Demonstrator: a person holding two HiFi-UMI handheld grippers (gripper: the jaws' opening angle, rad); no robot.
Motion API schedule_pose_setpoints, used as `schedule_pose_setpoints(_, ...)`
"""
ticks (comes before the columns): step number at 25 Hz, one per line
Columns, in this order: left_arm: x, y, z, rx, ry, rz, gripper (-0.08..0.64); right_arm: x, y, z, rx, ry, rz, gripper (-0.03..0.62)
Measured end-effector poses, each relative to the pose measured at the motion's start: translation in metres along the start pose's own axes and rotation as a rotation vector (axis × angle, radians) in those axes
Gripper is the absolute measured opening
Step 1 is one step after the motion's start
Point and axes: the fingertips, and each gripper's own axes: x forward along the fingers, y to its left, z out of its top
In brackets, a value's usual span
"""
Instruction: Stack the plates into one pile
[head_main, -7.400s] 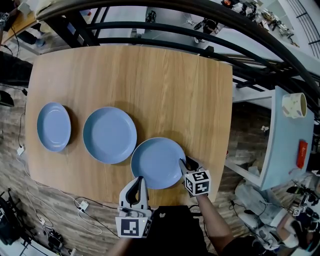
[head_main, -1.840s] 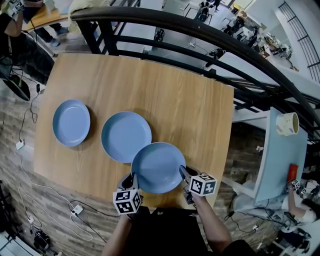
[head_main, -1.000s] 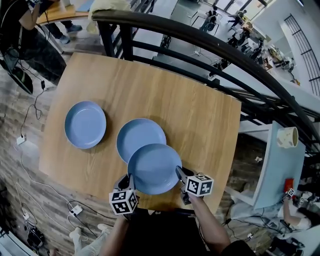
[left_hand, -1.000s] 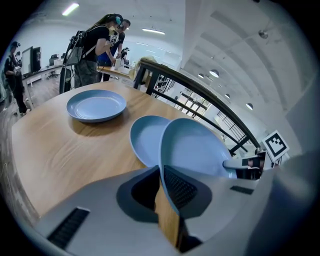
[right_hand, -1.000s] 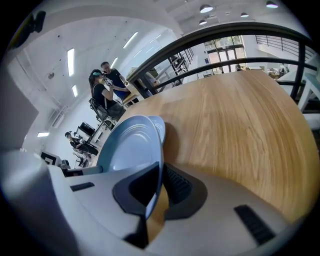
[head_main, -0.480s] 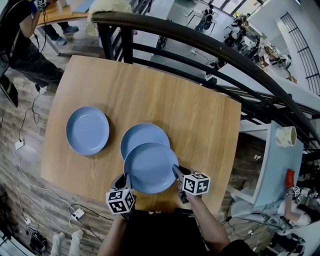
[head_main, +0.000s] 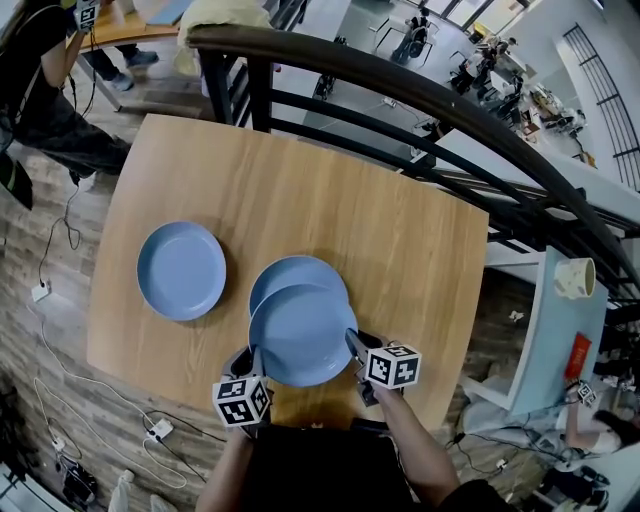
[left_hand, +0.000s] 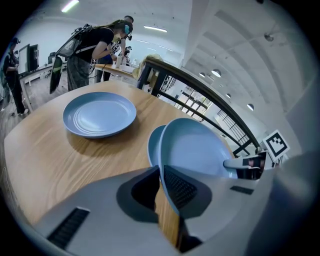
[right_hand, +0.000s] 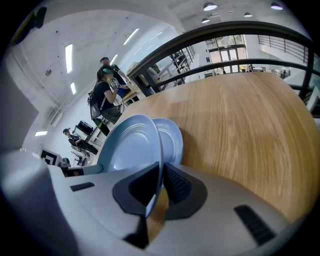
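Note:
Three blue plates are on or above the wooden table. Both grippers hold one plate by opposite rim edges, lifted and partly over the middle plate. My left gripper is shut on its left rim, my right gripper on its right rim. In the left gripper view the held plate stands edge-on between the jaws of the left gripper, hiding most of the middle plate. The third plate lies apart at the left. The right gripper view shows the held plate pinched by the right gripper, the middle plate behind it.
A black railing curves round the table's far side. A person stands past the far left corner. To the right, a pale blue side table carries a cup and a red object. Cables lie on the floor at lower left.
Both grippers have carried the held plate farther over the middle plate, so it covers more of that plate now. The third plate has stayed put.

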Motion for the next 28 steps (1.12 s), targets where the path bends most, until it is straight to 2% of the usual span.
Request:
schedule_pose_setpoints(14,0.024,0.01,0.023,0.001,0.023,0.003,0.044,0.026,-0.004,0.023,0.023,0.011,-0.007,0.038)
schedule_pose_setpoints(28,0.043,0.017,0.033,-0.007,0.04,0.012,0.043,0.041,-0.01,0.028,0.034,0.031,-0.014,0.038)
